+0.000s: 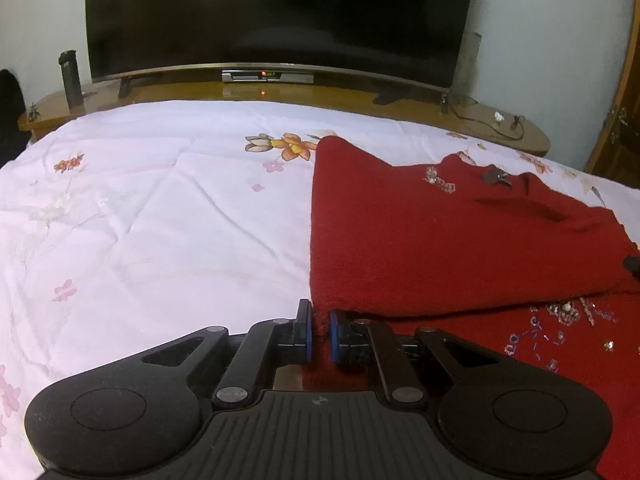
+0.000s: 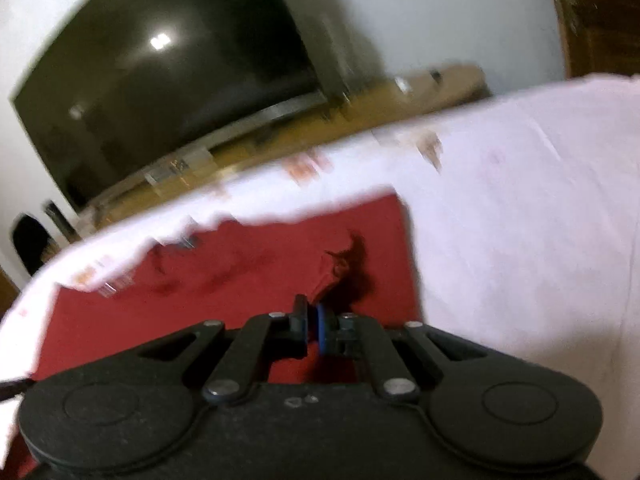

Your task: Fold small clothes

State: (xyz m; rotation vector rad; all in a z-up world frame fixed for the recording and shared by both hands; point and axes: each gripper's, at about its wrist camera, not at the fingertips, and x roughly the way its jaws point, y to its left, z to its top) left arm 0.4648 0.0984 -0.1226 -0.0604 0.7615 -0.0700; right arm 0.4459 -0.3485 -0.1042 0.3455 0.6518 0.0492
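A small red knitted sweater (image 1: 420, 240) with bead trim lies on the bed, its upper layer folded over. My left gripper (image 1: 320, 332) sits low at the sweater's near left corner, its jaws nearly closed with red fabric between the blue pads. In the blurred right wrist view, my right gripper (image 2: 314, 322) is shut on a pinched bit of the red sweater (image 2: 332, 274) and holds it lifted above the rest of the garment (image 2: 180, 300).
The bed is covered by a pale pink floral sheet (image 1: 160, 208). Behind it a wooden bench (image 1: 280, 94) carries a large dark TV (image 1: 280, 16), a set-top box, a dark flask (image 1: 70, 78) and cables. A wooden door (image 1: 628, 120) stands at right.
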